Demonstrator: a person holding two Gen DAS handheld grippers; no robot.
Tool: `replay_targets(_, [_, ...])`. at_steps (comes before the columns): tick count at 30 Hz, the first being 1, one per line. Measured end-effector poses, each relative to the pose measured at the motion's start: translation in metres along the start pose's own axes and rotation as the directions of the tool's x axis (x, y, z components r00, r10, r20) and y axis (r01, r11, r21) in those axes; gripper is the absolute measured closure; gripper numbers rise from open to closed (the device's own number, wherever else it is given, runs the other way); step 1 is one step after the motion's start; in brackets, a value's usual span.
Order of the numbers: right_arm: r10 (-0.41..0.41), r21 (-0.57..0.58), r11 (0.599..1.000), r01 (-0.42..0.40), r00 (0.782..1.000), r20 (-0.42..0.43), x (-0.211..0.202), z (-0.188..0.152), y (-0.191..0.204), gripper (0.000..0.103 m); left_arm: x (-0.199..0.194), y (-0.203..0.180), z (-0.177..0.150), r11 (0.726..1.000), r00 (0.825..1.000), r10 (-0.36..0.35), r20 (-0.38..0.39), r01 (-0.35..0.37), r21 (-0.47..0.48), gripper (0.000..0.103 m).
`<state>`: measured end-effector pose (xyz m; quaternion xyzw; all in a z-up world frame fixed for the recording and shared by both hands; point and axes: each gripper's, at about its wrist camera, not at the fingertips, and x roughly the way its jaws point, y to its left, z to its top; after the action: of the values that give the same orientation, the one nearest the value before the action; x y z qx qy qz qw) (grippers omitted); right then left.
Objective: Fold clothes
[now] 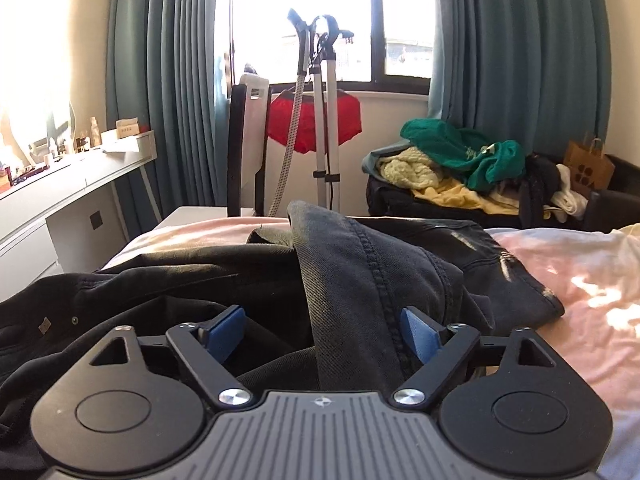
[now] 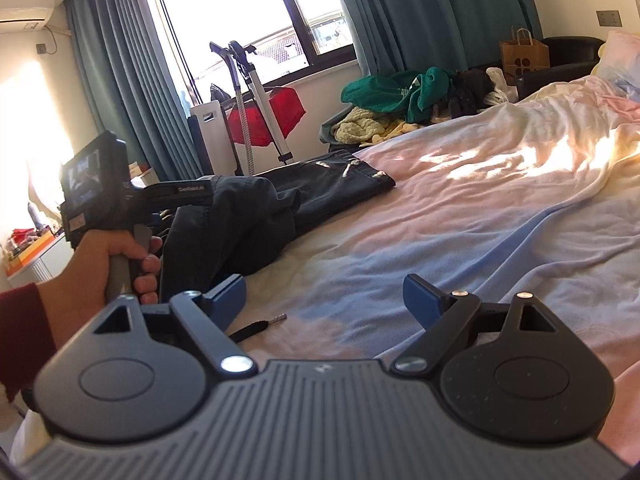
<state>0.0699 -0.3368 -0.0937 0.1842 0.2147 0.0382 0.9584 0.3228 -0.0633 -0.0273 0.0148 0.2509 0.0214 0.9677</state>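
Dark grey jeans [image 1: 360, 264] lie crumpled on the bed, with a raised fold running up between the blue pads [image 1: 228, 330] of my left gripper [image 1: 324, 332]. Its jaws stand wide apart around that fold without pinching it. In the right wrist view the jeans [image 2: 256, 208] stretch toward the bed's far left edge, and the left gripper's handle [image 2: 124, 216] sits over them in a hand. My right gripper [image 2: 324, 300] is open and empty above the pink and blue bedsheet [image 2: 460, 216].
A black cord with a metal tip [image 2: 256, 326] lies on the sheet by my right gripper. A clothes pile with a green garment [image 1: 464, 152] sits beyond the bed. A garment steamer stand [image 1: 324, 120], a white desk [image 1: 60, 188] and a paper bag [image 1: 588, 164] stand around.
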Motion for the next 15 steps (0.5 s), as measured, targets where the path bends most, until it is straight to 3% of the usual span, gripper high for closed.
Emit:
replay_targets(1, [0.002, 0.005, 1.000, -0.002, 1.000, -0.001, 0.002, 0.000, -0.002, 0.016, 0.004, -0.002, 0.001, 1.000, 1.000, 0.003, -0.003, -0.003, -0.012, 0.025])
replay_targets(4, [0.004, 0.015, 1.000, -0.004, 1.000, -0.009, 0.005, -0.001, -0.006, 0.016, 0.008, -0.008, 0.003, 1.000, 1.000, 0.007, -0.008, -0.007, -0.015, 0.048])
replay_targets(6, [0.008, 0.020, 1.000, -0.008, 1.000, -0.014, 0.006, -0.001, -0.008, 0.016, 0.007, -0.018, 0.005, 1.000, 1.000, 0.008, -0.028, -0.007, 0.023, 0.084])
replay_targets(10, [0.005, 0.026, 1.000, -0.005, 1.000, -0.011, 0.006, 0.001, -0.009, 0.016, -0.014, -0.036, 0.007, 0.995, 1.000, -0.005, -0.008, 0.005, 0.096, 0.099])
replay_targets(15, [-0.003, 0.029, 1.000, 0.003, 1.000, -0.006, 0.005, 0.001, -0.010, 0.016, -0.062, -0.049, 0.005, 0.975, 0.995, -0.092, 0.045, 0.081, 0.205, 0.100])
